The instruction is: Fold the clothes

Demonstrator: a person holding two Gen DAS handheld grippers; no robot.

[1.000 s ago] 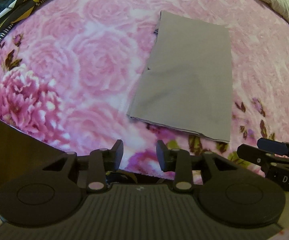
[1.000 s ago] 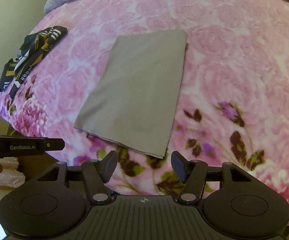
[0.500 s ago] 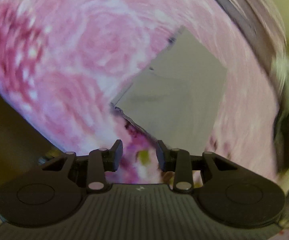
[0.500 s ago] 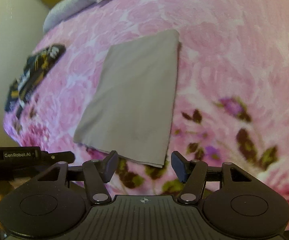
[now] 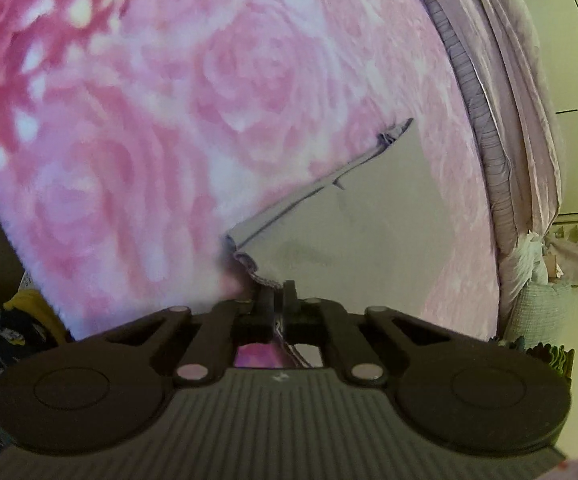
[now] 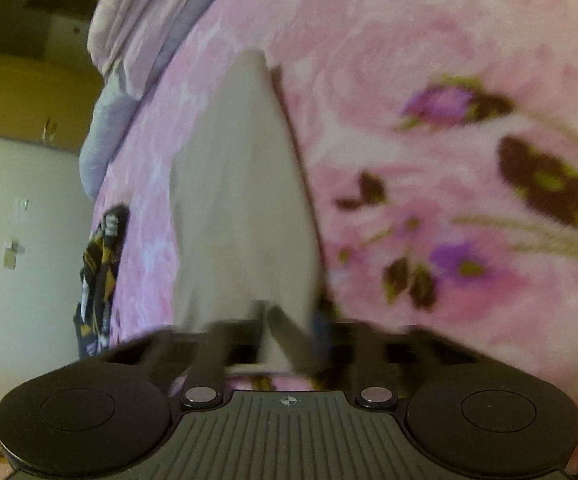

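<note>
A folded grey cloth (image 5: 369, 216) lies flat on the pink floral bedspread (image 5: 169, 120). My left gripper (image 5: 277, 296) is shut on the cloth's near left corner, whose hem bunches up just ahead of the fingertips. In the right wrist view the same grey cloth (image 6: 241, 200) stretches away from my right gripper (image 6: 293, 320). That gripper is blurred by motion, with its fingers drawn close together on the cloth's near right corner.
A dark striped black-and-yellow garment (image 6: 101, 272) lies near the bed's left edge. Lilac bedding (image 5: 501, 120) is piled along the far side of the bed. A pale wall (image 6: 21, 240) stands beyond the left edge.
Both grippers dropped low from above the cloth to its near edge. The left one went from open to shut on the left corner. The right one's fingers closed in on the right corner.
</note>
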